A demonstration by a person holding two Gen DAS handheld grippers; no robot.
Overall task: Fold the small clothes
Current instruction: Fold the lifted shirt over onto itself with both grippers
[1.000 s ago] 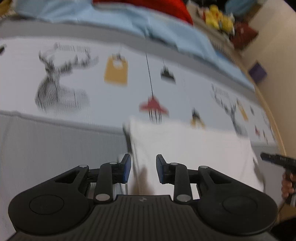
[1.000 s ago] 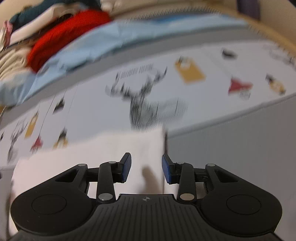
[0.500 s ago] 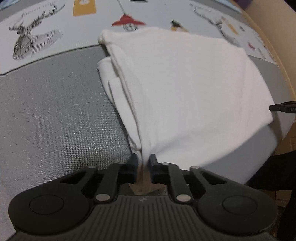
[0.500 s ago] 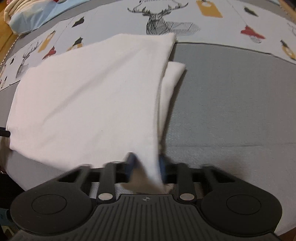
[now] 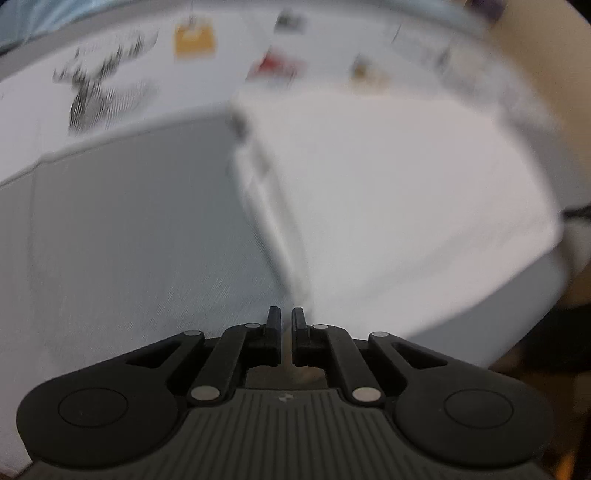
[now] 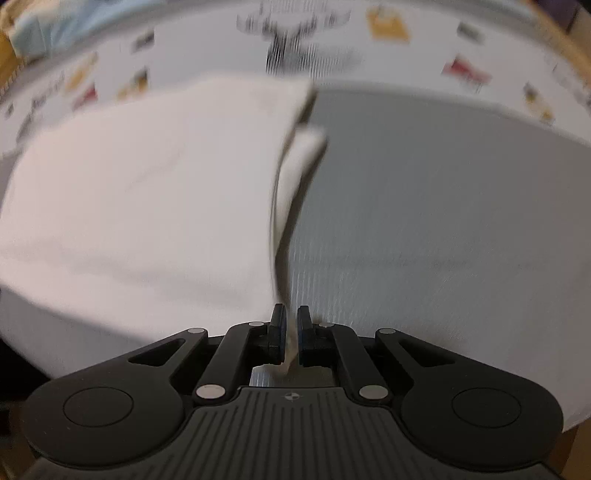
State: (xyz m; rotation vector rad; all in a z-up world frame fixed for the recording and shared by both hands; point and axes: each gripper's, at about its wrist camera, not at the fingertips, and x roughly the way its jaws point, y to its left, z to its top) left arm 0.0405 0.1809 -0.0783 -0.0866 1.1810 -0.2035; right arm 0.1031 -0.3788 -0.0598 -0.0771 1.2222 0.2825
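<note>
A white garment [image 5: 388, 192] lies folded on the grey bedcover [image 5: 129, 240], blurred by motion. Its left edge runs down into my left gripper [image 5: 286, 319], whose jaws are shut with a thin strip of the cloth between them. In the right wrist view the same white garment [image 6: 147, 192] fills the left half, with a folded sleeve [image 6: 299, 158] sticking out at its right edge. My right gripper [image 6: 291, 323] is shut on its near right corner, and the cloth shows between the blue pads [image 6: 280, 325].
Beyond the grey cover [image 6: 443, 206] lies a pale sheet printed with deer [image 5: 96, 99] and small coloured figures [image 6: 388, 26]. A light blue blanket [image 6: 55, 22] is bunched at the far left. A wooden edge [image 6: 569, 48] curves along the right.
A second ago both grippers stood open at the garment's far edge. They came to its near corners and shut on the cloth. Both views have since swung and blurred.
</note>
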